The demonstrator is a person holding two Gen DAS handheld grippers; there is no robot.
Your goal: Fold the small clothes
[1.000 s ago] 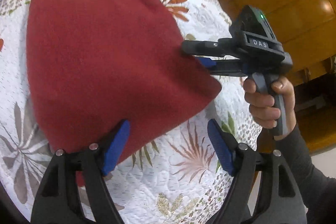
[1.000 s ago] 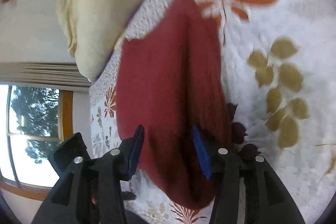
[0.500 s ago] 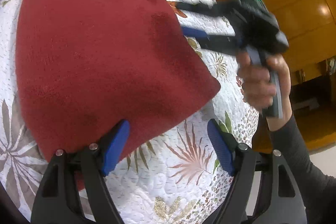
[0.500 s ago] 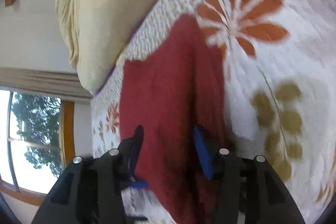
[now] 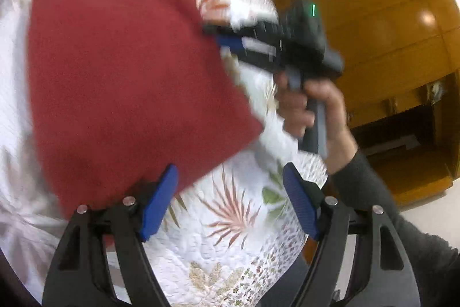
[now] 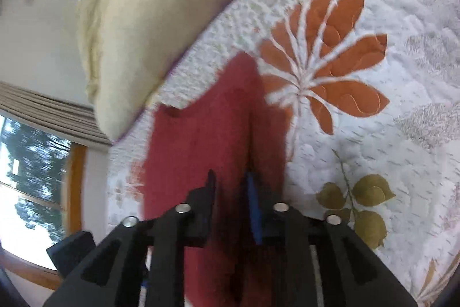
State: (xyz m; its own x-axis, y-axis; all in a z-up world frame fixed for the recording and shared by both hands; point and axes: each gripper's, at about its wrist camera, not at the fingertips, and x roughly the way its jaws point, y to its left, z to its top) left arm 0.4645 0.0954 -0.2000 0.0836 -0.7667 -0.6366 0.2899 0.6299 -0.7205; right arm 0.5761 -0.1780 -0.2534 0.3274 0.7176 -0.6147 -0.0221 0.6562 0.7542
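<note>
Lying spread on the floral quilt, left of centre: red cloth, seemingly only partly folded. Near edge beside the left gripper, jaws wide apart, empty. Farther right, right gripper pinched onto the cloth's right edge, further folds left.

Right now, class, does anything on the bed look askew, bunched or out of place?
Yes: the red garment lies crooked on the quilt, its corners pointing off at angles. Along its right edge the right gripper has pinched up a raised ridge of cloth. The left gripper is open, holding nothing.
</note>
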